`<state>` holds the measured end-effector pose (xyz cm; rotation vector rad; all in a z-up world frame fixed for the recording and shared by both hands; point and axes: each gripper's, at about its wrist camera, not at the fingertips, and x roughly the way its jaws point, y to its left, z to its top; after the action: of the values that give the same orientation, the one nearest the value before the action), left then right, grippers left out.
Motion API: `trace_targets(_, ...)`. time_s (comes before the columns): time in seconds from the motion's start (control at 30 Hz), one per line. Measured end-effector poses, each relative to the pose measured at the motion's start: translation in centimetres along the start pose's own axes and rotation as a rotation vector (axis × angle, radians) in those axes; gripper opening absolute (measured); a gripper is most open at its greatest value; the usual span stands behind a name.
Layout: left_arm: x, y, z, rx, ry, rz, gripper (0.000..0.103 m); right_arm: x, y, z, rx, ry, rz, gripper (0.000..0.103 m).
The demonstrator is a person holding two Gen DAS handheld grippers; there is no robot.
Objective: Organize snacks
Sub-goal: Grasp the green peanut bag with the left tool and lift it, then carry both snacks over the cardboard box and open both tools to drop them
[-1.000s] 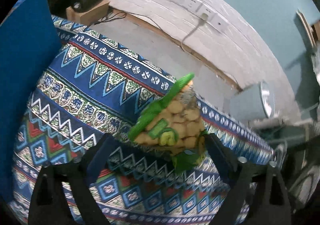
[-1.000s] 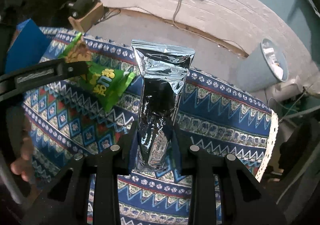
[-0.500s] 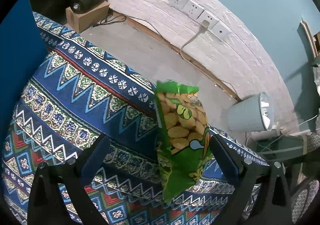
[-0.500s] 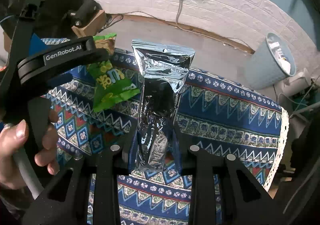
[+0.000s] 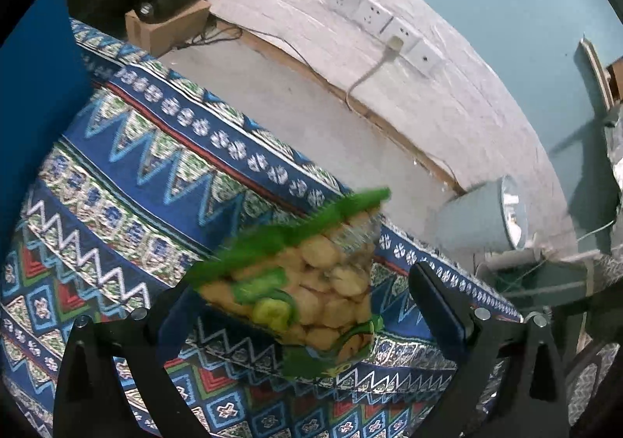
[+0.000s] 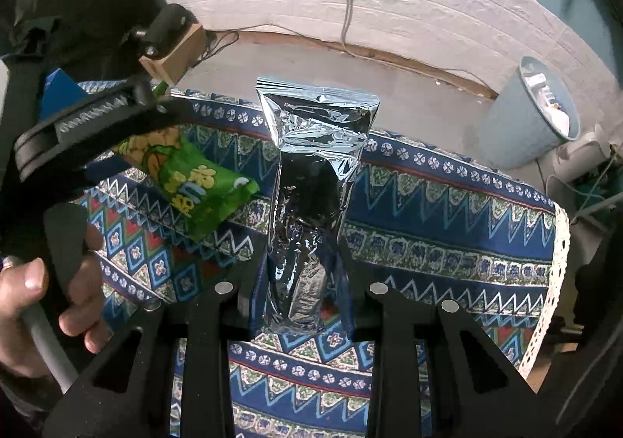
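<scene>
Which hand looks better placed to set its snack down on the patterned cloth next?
Probably right: its gripper holds the silver packet upright and steady over the cloth; the green bag hangs tilted and blurred.

Each black hand-held gripper point(image 6: 301, 305) has blue finger pads point(image 5: 440, 313), round silver screws point(image 6: 224, 287) and bare-skinned fingers point(image 6: 29, 282) on its handle.

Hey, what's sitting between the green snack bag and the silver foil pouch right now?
Nothing: in the right wrist view only patterned tablecloth shows between the green snack bag and the silver foil pouch.
</scene>
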<state>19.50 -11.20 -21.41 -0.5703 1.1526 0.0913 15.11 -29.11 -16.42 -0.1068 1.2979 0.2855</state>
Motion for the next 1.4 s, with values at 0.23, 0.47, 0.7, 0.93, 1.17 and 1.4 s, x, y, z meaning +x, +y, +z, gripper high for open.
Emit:
trace_targets(0.23, 1.6, -0.4, -1.1, 0.066, 0.052, 0.055, 0.077, 0.0, -0.5, -0.1, 0.017, -0.003, 0.004, 0.029)
trace_targets(0.47, 1.0, -1.2, -2.0, 0.222, 0.047, 0.031, 0.048, -0.1, -0.1, 0.1, 0.005, -0.003, 0.007, 0.029)
trace_targets(0.7, -0.6, -0.3, -2.4, 0.310, 0.063, 0.060, 0.048, -0.9, 1.2, 0.4, -0.015, -0.019, 0.009, 0.029)
trace_targets(0.93, -3.9, 0.7, -2.4, 0.376, 0.038, 0.095, 0.048, -1.9, 2.5, 0.6, -0.028, -0.031, 0.004, 0.029)
trace_targets(1.17, -8.7, 2.1, -1.9, 0.441, -0.010, 0.116, 0.048, -3.6, 4.9, 1.1, -0.045, -0.058, 0.017, 0.029)
trace_targets(1.4, -13.7, 4.1, -1.1, 0.485, -0.050, 0.124, 0.048, -5.2, 8.4, 1.4, -0.071, -0.080, 0.057, 0.029)
